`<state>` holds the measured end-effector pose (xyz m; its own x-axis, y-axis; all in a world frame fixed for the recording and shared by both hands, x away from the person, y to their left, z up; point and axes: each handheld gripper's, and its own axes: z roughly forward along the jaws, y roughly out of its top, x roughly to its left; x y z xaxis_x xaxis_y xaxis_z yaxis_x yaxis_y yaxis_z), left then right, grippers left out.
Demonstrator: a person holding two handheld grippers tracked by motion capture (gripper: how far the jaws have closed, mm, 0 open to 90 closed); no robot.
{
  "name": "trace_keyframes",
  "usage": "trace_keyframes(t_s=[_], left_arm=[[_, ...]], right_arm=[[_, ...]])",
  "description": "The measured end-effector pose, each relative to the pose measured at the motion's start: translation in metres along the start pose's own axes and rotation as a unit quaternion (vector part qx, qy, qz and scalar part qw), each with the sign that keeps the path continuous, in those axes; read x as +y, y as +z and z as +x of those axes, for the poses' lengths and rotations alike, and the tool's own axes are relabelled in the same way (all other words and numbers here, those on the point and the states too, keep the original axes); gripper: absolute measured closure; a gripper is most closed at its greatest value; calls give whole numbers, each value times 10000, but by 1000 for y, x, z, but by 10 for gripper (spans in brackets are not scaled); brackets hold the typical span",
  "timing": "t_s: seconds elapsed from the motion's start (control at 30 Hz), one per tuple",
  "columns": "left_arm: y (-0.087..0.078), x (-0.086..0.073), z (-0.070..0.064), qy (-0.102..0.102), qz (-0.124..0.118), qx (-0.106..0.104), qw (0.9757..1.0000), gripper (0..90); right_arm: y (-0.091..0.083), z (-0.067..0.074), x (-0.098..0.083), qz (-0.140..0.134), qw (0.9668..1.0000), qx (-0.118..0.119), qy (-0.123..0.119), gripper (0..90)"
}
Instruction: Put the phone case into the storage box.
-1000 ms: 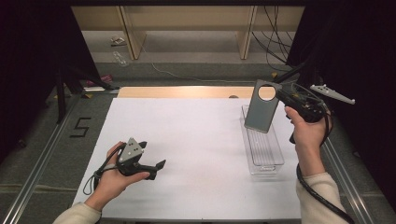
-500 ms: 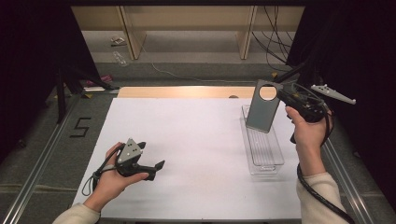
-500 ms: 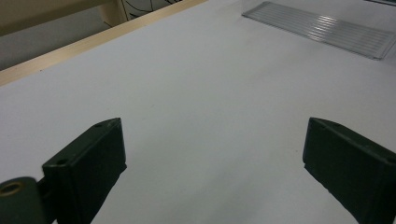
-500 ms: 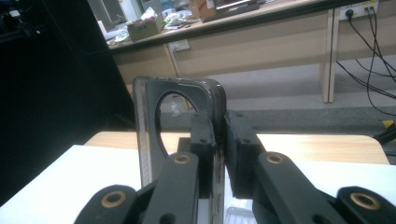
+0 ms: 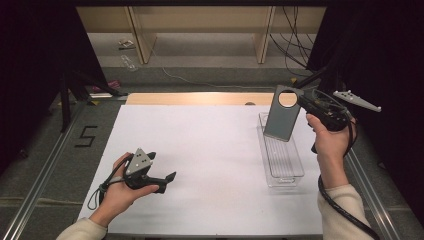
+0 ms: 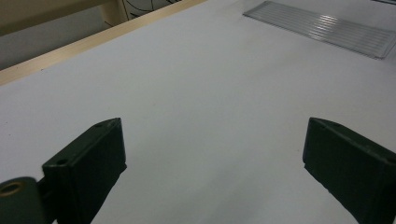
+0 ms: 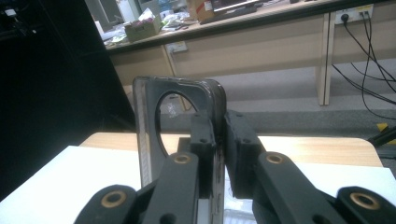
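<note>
Right claw (image 5: 300, 101) clamps the grey lid (image 5: 281, 114) upright, directly over the clear tray (image 5: 281, 159), which runs lengthwise beneath; left claw (image 5: 170, 177) open, well apart.

Grey lid (image 5: 281, 116) smooth plastic; tray (image 5: 281, 165) clear glossy plastic; table sheet (image 5: 210, 150) matt.

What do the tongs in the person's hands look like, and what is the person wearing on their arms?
Both are black tools. The left tongs carry a grey three-cornered plate on top, and their two jaws are dark flat blocks. A black cable trails from the right tongs, whose jaw arms have brass-coloured rivets. The person's sleeves are cream-coloured.
</note>
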<state>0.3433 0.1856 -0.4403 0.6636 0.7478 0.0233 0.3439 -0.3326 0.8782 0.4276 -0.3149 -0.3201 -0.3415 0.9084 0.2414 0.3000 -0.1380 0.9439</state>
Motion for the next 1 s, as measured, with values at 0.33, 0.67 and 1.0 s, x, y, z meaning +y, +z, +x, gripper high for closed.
trace_keyframes(t_s=[0.33, 0.67, 1.0], left_arm=[[0, 0, 0, -3, -4, -1, 10000, 57], [0, 0, 0, 0, 0, 0, 10000, 57], [0, 0, 1, -17, -19, 14, 10000, 57]], right_arm=[[1, 0, -1, -3, 9999, -78, -108, 829], [4, 0, -3, -56, 9995, -191, -243, 829], [5, 1, -4, -78, 9988, -280, -399, 829]])
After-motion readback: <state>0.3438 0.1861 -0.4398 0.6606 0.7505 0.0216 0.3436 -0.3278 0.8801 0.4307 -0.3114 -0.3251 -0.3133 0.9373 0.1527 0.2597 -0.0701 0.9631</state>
